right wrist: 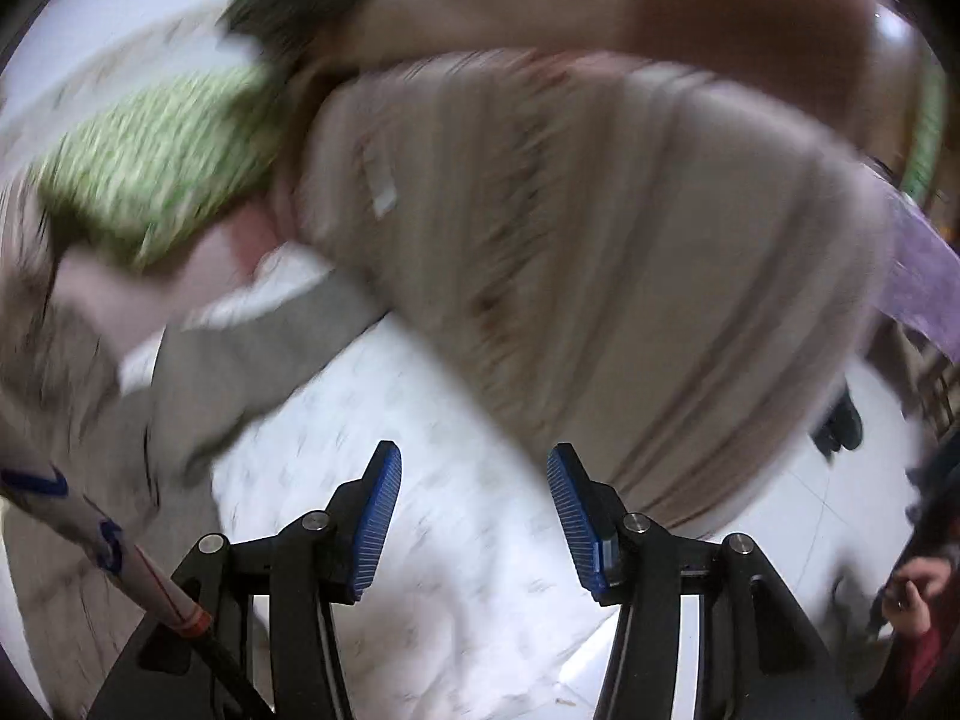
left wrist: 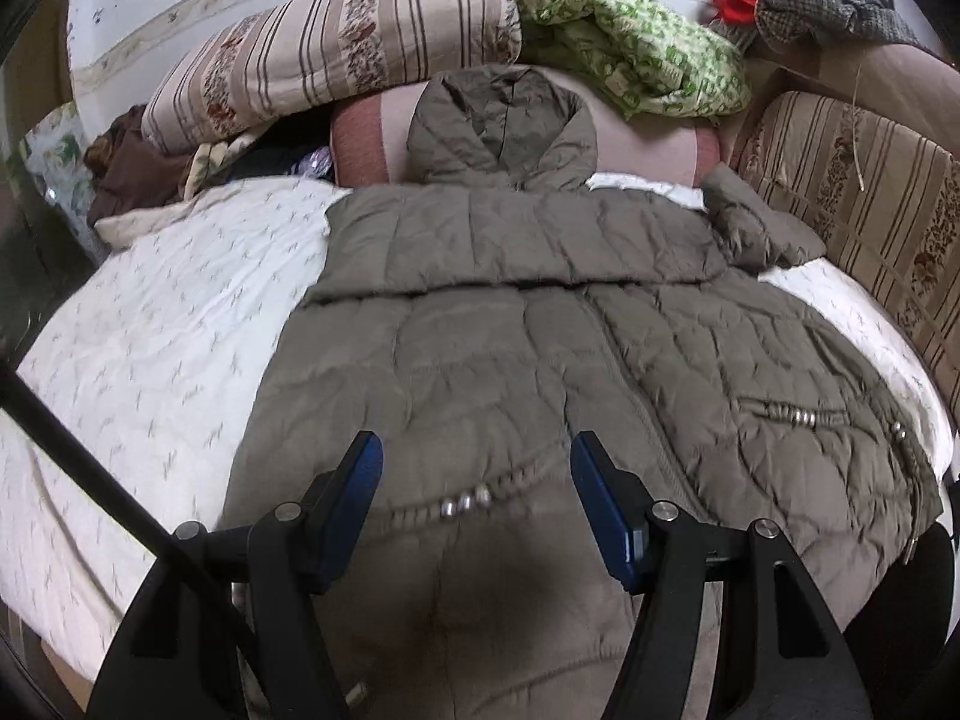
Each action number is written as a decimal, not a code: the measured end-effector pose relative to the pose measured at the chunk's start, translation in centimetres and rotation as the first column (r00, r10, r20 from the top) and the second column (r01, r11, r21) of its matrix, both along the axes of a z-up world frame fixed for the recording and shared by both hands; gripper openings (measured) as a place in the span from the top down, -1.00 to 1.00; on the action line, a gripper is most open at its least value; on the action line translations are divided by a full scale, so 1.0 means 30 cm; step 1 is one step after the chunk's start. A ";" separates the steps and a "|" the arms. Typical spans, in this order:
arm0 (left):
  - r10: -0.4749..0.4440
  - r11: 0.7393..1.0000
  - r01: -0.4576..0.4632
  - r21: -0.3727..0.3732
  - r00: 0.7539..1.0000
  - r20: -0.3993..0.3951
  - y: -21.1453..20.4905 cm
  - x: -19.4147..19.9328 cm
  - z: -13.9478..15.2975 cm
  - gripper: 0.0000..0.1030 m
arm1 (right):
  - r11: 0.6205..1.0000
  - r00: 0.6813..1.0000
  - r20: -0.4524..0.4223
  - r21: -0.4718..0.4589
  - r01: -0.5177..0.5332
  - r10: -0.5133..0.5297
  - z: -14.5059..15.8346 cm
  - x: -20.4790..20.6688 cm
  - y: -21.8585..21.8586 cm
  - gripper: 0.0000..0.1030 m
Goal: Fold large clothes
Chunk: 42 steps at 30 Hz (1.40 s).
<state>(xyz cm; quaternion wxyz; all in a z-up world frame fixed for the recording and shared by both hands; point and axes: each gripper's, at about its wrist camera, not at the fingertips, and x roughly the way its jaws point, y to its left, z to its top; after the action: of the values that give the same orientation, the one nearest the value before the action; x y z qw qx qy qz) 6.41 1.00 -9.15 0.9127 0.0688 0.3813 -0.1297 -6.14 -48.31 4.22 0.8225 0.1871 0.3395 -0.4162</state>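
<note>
The left gripper (left wrist: 477, 456) hangs over the lower front of the coat (left wrist: 540, 360), its two blue pads apart with nothing clamped between them; only quilted fabric shows in the gap, below the tips. The right gripper (right wrist: 474, 471) likewise has its two blue pads apart and empty, over the white sheet (right wrist: 456, 540), with the view around it smeared by blur. The coat is one large grey-brown quilted puffer, lying front up on the sheet, which carries a faint small print. Its hood (left wrist: 501, 126) rests up against a pink pillow (left wrist: 372, 138) at the head of the bed. A zip runs down the middle of the front. Two slanted pockets show, one on each side of the zip, each trimmed with silver beads; three beads (left wrist: 465, 502) sit just ahead of the left gripper. One sleeve is folded across the chest as a flat band, and the other sleeve (left wrist: 756, 228) lies bunched at the right shoulder. Beyond the coat lie two striped floral quilts, one rolled behind the hood (left wrist: 336, 54) and one along the right side (left wrist: 870, 192), and one green patterned blanket (left wrist: 648, 54). A hand (right wrist: 915, 594) shows at the right edge of the right wrist view.
</note>
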 end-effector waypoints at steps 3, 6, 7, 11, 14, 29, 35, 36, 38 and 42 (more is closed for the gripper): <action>0.029 1.000 -0.029 0.004 0.999 -0.022 0.011 -0.012 -0.007 -0.25 | 0.999 0.999 0.005 -0.008 -0.034 0.034 0.015 -0.018 0.031 -0.21; 0.040 0.999 -0.040 0.003 0.998 -0.046 -0.001 -0.010 0.011 -0.25 | 0.996 0.997 0.013 0.039 -0.075 0.074 -0.040 0.002 0.057 -0.21; 0.038 0.999 -0.038 0.005 0.998 -0.045 -0.010 -0.008 0.023 -0.25 | 0.994 0.996 0.020 0.067 -0.086 0.085 -0.074 0.020 0.065 -0.21; -0.002 1.000 0.003 0.023 1.000 -0.007 -0.075 0.023 0.083 -0.26 | 0.975 0.992 0.048 0.185 -0.123 0.116 -0.198 0.079 0.055 -0.21; -0.024 1.000 0.024 0.016 1.000 0.004 -0.129 0.090 0.099 -0.29 | 0.957 0.990 0.089 0.260 -0.130 0.110 -0.279 0.133 0.033 -0.20; -0.120 0.986 0.125 0.114 0.991 -0.054 -0.215 0.295 -0.162 -0.29 | 0.820 0.972 0.228 0.567 -0.080 -0.063 -0.707 0.718 -0.295 -0.10; -0.119 0.987 0.129 0.093 0.987 -0.104 -0.216 0.338 -0.208 -0.30 | 0.820 0.965 0.244 0.569 -0.062 -0.097 -0.816 0.881 -0.437 -0.10; -0.116 0.988 0.126 0.087 0.987 -0.112 -0.214 0.344 -0.213 -0.31 | 0.829 0.963 0.254 0.555 -0.067 -0.092 -0.815 0.899 -0.452 -0.10; -0.110 0.989 0.121 0.086 0.987 -0.117 -0.214 0.351 -0.220 -0.35 | 0.837 0.964 0.254 0.542 -0.074 -0.080 -0.811 0.931 -0.477 -0.09; -0.105 0.988 0.116 0.099 0.988 -0.115 -0.221 0.353 -0.229 -0.38 | 0.838 0.972 0.219 0.543 -0.052 -0.082 -0.785 0.965 -0.504 0.76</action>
<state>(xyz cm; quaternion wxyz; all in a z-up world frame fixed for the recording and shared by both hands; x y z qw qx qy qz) 16.99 -5.64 -16.02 0.8769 0.1307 0.4327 -0.1635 22.81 -63.43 -19.33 0.7660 0.4634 0.3431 -0.2840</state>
